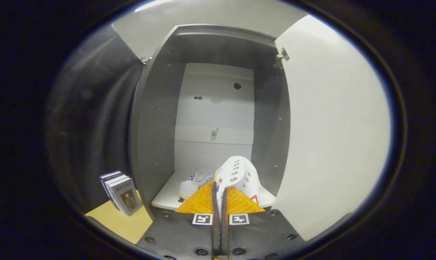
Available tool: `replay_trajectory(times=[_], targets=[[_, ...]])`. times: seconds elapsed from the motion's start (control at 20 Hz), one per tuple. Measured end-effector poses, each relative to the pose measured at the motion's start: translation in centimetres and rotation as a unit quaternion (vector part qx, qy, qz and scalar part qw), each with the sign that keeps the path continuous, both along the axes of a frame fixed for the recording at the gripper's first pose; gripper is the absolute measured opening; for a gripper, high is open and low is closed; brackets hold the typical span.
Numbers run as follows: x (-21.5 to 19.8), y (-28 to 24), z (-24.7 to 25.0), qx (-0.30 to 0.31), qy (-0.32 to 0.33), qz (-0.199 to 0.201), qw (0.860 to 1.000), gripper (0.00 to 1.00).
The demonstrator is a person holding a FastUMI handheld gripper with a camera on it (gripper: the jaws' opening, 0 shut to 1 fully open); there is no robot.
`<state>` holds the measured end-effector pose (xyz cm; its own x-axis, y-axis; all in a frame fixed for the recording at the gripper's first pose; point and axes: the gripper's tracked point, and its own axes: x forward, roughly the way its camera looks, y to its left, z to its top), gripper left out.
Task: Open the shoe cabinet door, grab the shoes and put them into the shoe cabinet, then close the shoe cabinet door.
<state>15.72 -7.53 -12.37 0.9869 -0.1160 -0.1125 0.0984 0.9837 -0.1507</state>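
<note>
My gripper point(219, 185) is shut on a white lace-up shoe point(240, 172), pinching a thin edge of it between both fingers. The shoe hangs just ahead of the fingertips, at the mouth of the open shoe cabinet point(214, 108), over the front of its white bottom shelf point(165, 198). A second white shoe point(194, 185) lies on that shelf, just left of the held one and slightly deeper in. The cabinet's right door point(333, 126) stands swung wide open, white side toward me. Its left door point(95, 126) is open too and looks dark.
Several books point(121, 193) stand upright on a light wooden surface point(120, 221), to the left of the cabinet below the left door. The cabinet's back panel point(216, 119) is pale, and its side walls are grey.
</note>
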Motion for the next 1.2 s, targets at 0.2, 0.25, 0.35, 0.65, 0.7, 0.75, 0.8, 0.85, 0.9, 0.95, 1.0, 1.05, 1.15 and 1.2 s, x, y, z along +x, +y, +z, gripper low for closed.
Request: replay_trajectory(times=[0.2, 0.25, 0.35, 0.65, 0.7, 0.75, 0.8, 0.85, 0.9, 0.95, 1.0, 1.05, 1.15, 1.2], targets=[[5.7, -1.0, 0.6, -0.015, 0.003, 0.009, 1.000, 0.02], [7.2, -1.4, 0.1, -0.019, 0.010, 0.012, 1.000, 0.03], [9.8, -2.3, -1.0, -0.027, 0.028, 0.016, 0.999, 0.03], [15.6, -3.5, -5.0, -0.040, 0.072, 0.026, 0.996, 0.03], [16.3, -3.7, -5.8, -0.043, 0.083, 0.028, 0.995, 0.03], [17.0, -3.8, -6.5, -0.047, 0.093, 0.030, 0.994, 0.03], [17.5, -3.9, -7.2, -0.051, 0.102, 0.033, 0.993, 0.03], [18.1, -4.1, -8.0, -0.054, 0.112, 0.035, 0.992, 0.03], [18.5, -4.1, -8.6, -0.057, 0.120, 0.036, 0.991, 0.03], [18.9, -4.3, -9.2, -0.060, 0.127, 0.037, 0.989, 0.03], [19.1, -4.5, -9.6, -0.062, 0.134, 0.037, 0.988, 0.03], [19.4, -4.6, -10.1, -0.063, 0.140, 0.037, 0.987, 0.03], [19.7, -4.9, -11.0, -0.063, 0.151, 0.036, 0.986, 0.03], [19.8, -5.0, -11.4, -0.063, 0.157, 0.036, 0.985, 0.03]])
